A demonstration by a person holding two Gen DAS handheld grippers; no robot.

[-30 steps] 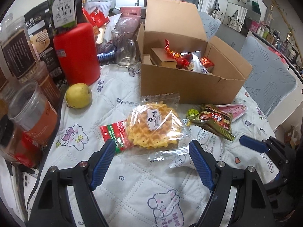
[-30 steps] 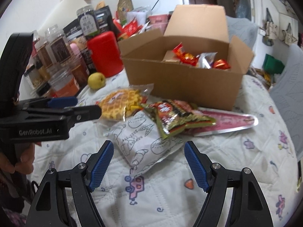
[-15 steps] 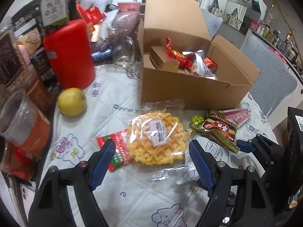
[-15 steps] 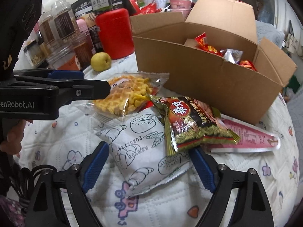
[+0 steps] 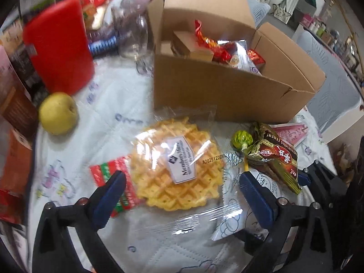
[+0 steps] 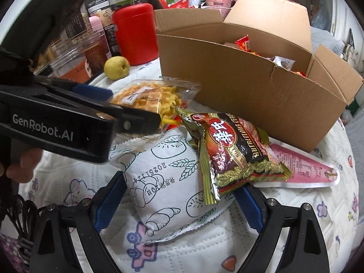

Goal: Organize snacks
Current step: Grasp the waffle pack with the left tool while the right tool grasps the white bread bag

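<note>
Waffle pack: clear-wrapped yellow waffle (image 5: 177, 170) at twelve o'clock from our left gripper (image 5: 182, 195).
Change: jaws are opening wide; nothing gripped.
Right gripper (image 6: 179, 202): opening around white bread pouch (image 6: 168, 182).
Meaning: brown cardboard box (image 5: 227, 91) awaits both.

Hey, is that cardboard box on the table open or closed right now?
Open. The cardboard box has its flaps folded up and outward, and snack packets show inside over its front wall.

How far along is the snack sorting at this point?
Done: several snacks already sit in the cardboard box. In hand: nothing is gripped; the left claw is opening around the waffle pack, the right claw around the white bread pack. Left: those, the cereal bag, pink pouch.
</note>
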